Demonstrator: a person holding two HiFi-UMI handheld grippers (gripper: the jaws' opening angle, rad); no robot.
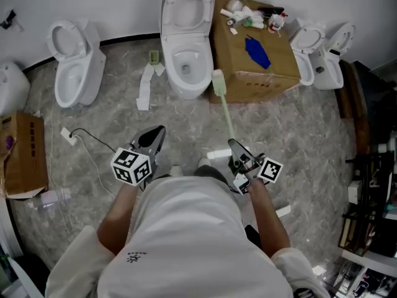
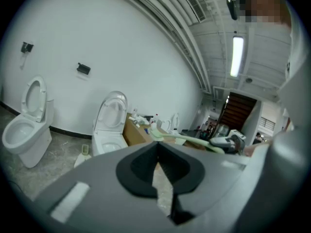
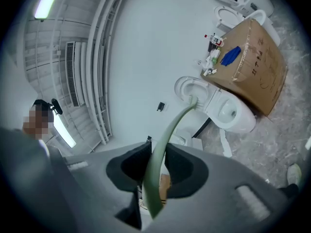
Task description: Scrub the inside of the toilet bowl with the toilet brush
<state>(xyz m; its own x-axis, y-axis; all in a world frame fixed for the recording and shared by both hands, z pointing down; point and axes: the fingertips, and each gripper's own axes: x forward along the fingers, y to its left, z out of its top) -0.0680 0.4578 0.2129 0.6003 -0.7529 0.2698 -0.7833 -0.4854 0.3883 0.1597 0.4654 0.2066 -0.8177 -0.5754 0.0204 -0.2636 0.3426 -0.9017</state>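
We stand on a grey marbled floor [image 1: 298, 141] and look down at both grippers. At the floor's far left edge, against the wall, a white toilet [image 1: 74, 67] stands with its lid up. A worn cardboard carton [image 1: 25, 157] lies nearer us along the left edge.

Our left gripper [image 1: 156, 133] is held low in front of us and points toward the wall. In the left gripper view its fingers [image 2: 136, 169] are pressed together at the tips with nothing between them.

A strip of white paper [image 1: 145, 87] lies on the floor just left of the middle toilet [image 1: 186, 61]. That toilet stands at the far edge with its seat and lid raised and its bowl open.

The toilet brush [image 1: 224, 107] is pale green. Its handle runs from our right gripper [image 1: 233, 144] up toward the wall. Its head shows just right of the bowl's rim, in front of a big cardboard box [image 1: 273, 73], and it is outside the bowl. In the right gripper view the fingers [image 3: 182, 171] pinch the handle near its lower end.

The box stands just beside the middle toilet. It carries a blue object [image 1: 258, 52] on top, with small bottles and clutter [image 1: 254, 16] at its far edge. More white fixtures [image 1: 319, 51] stand to the right of the box.
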